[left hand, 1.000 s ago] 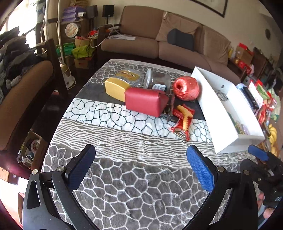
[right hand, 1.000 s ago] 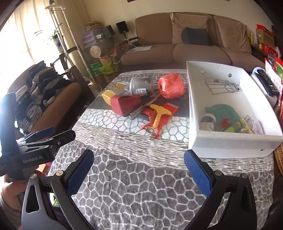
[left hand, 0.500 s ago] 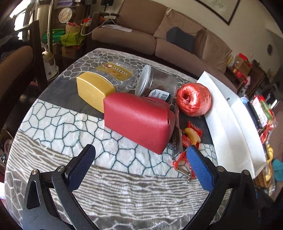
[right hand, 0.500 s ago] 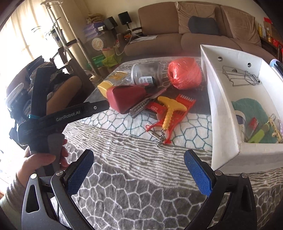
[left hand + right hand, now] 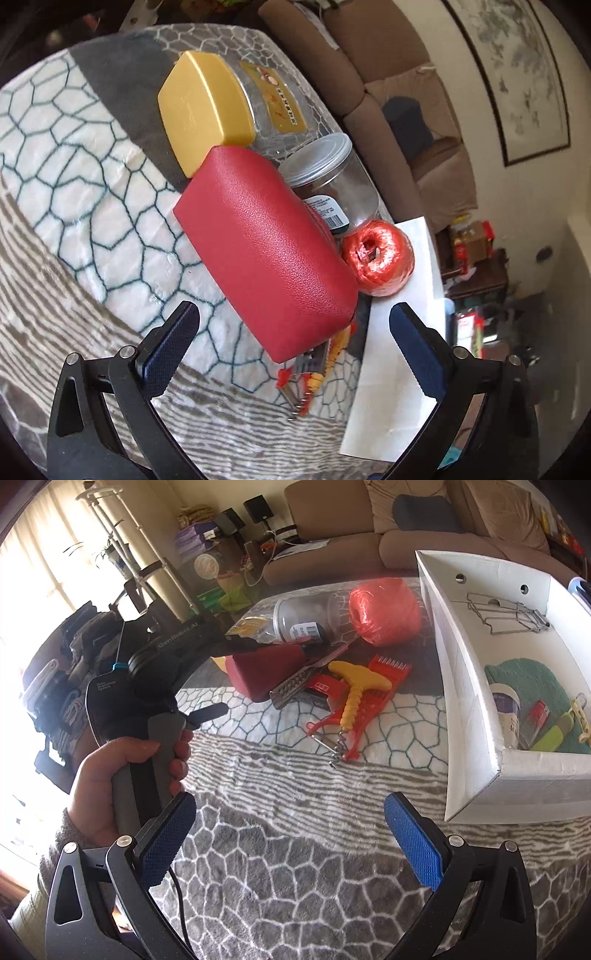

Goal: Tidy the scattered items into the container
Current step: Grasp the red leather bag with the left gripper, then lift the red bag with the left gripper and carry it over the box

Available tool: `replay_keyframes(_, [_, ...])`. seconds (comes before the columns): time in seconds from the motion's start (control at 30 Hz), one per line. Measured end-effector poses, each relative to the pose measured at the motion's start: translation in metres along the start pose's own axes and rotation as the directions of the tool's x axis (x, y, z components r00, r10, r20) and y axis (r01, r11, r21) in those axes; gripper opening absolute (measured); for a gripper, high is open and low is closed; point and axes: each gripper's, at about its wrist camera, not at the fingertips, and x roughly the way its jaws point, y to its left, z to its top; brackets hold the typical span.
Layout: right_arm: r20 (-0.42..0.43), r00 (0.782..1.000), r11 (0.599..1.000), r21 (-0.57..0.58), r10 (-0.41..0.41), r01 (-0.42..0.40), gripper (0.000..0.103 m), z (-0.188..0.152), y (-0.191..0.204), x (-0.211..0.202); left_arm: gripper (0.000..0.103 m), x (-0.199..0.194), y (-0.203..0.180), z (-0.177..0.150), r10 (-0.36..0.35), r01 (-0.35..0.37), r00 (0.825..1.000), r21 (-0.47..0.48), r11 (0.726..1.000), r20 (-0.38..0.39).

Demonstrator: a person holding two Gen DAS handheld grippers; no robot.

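**Hovering over the red pouch, both claws wide**

Lying on the patterned table point(image 5: 280, 867), the red pouch point(image 5: 269, 251) sits between a yellow-lidded jar point(image 5: 207, 110) and the orange twine ball point(image 5: 378, 256), touching a clear canister point(image 5: 332, 177). Beside them are a yellow-handled corkscrew point(image 5: 351, 698) on a red comb-like tool point(image 5: 384, 679). The white box point(image 5: 469, 709) stands to the right, already holding small items. The left claw point(image 5: 293, 339) gapes just above the pouch's near end, empty. The right claw point(image 5: 290, 834) is spread too, well back.
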Motion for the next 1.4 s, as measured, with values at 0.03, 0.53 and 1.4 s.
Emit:
replay_keyframes(0.03, [-0.001, 1.000, 1.000, 0.000, 0.003, -0.003, 0.103, -0.001, 0.000, 0.000, 0.103, 0.002, 0.004, 0.001, -0.020, 0.020, 1.000, -0.031, 0.999, -0.006])
replay_keyframes(0.53, [-0.034, 0.999, 1.000, -0.010, 0.010, -0.010, 0.103, -0.012, -0.002, 0.001, 0.069, 0.051, 0.055, 0.004, -0.326, 0.304, 0.945, -0.350, 0.886, -0.003])
replay_keyframes(1.4, [0.235, 0.971, 0.997, 0.075, -0.034, 0.016, 0.103, 0.011, -0.059, -0.103, 0.069, -0.038, -0.130, -0.061, -0.277, 0.337, 0.921, 0.203, 0.919, -0.276])
